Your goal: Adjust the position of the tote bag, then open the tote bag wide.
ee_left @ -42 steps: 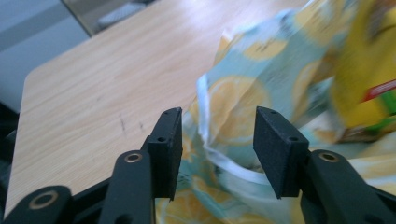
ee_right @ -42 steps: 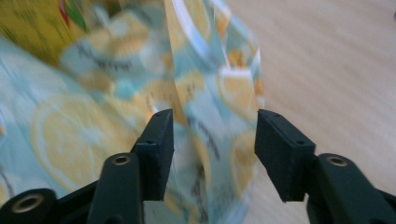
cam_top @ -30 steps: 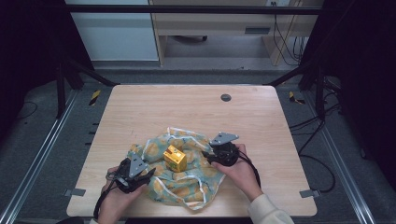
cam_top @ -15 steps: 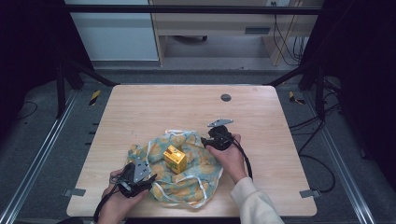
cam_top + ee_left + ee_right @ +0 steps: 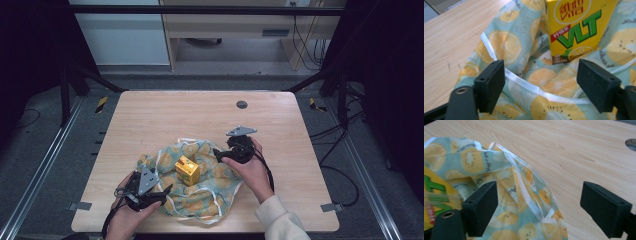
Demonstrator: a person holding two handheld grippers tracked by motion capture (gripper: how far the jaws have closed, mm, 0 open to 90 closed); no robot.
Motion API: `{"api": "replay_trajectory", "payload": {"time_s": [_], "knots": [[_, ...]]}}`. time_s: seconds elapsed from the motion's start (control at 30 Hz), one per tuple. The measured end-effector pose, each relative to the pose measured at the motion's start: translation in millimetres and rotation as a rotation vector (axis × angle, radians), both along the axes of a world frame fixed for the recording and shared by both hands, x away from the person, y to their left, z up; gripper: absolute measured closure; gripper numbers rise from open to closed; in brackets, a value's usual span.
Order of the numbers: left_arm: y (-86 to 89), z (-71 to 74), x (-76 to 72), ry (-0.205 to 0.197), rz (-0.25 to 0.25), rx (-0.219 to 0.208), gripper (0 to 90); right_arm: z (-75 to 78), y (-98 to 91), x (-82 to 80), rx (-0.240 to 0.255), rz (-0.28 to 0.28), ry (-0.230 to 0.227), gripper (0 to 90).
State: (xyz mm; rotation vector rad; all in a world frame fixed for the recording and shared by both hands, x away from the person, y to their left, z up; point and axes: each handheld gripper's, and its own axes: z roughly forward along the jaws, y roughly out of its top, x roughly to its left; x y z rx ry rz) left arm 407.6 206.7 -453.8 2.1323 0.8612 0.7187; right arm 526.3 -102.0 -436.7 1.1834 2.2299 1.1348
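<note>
Sitting at the centre of a fruit-print cloth (image 5: 200, 187), a yellow drink carton (image 5: 187, 170) waits, seemingly for wrapping, as the left gripper (image 5: 161, 192) at seven o'clock and right gripper (image 5: 218, 154) at two gape open over its white-trimmed edges

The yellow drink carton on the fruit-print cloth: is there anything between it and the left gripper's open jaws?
Almost nothing. The left gripper faces the yellow drink carton directly. Just a white ribbon strap of the fruit-print cloth crosses low between the jaws, in front of the carton's base.
</note>
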Motion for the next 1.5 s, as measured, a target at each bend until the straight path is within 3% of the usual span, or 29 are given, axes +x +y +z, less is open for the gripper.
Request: {"api": "replay_trajectory", "payload": {"time_s": [0.27, 0.5, 0.67, 0.8, 0.93, 1.1, 1.3, 1.4, 1.5], "knots": [[15.5, 11.2, 2.7, -0.065, 0.043, -0.1, 10.7, 16.1, -16.5, -22.4, 0.037, 0.019, -0.098, 9.1], [37.9, 19.3, 4.6, -0.106, 0.094, -0.175, 8.2, 27.8, -42.6, -39.5, 0.072, -0.01, -0.174, 7.5], [54.4, 23.4, 6.5, -0.129, 0.136, -0.208, 7.4, 27.1, -64.5, -52.7, 0.067, -0.048, -0.211, 6.2], [70.1, 26.1, 9.7, -0.169, 0.208, -0.217, 7.3, 20.5, -85.1, -59.5, 0.089, -0.086, -0.209, 6.0], [89.5, 22.2, 19.4, -0.156, 0.268, -0.252, 6.0, 16.7, -106.2, -62.4, 0.088, -0.137, -0.211, 6.0], [106.2, 17.0, 28.9, -0.111, 0.32, -0.297, 5.0, 10.1, -124.9, -62.6, 0.095, -0.193, -0.197, 6.1], [111.4, 14.5, 31.8, -0.093, 0.34, -0.29, 4.5, 8.8, -145.9, -64.7, 0.057, -0.314, -0.243, 7.1], [110.4, 13.3, 33.6, -0.1, 0.34, -0.245, 3.3, 5.1, -156.4, -65.6, 0.069, -0.343, -0.224, 7.2], [110.4, 9.5, 38.5, -0.079, 0.34, -0.214, 3.3, -1.1, -166.9, -65.1, 0.074, -0.369, -0.192, 7.2]]}}
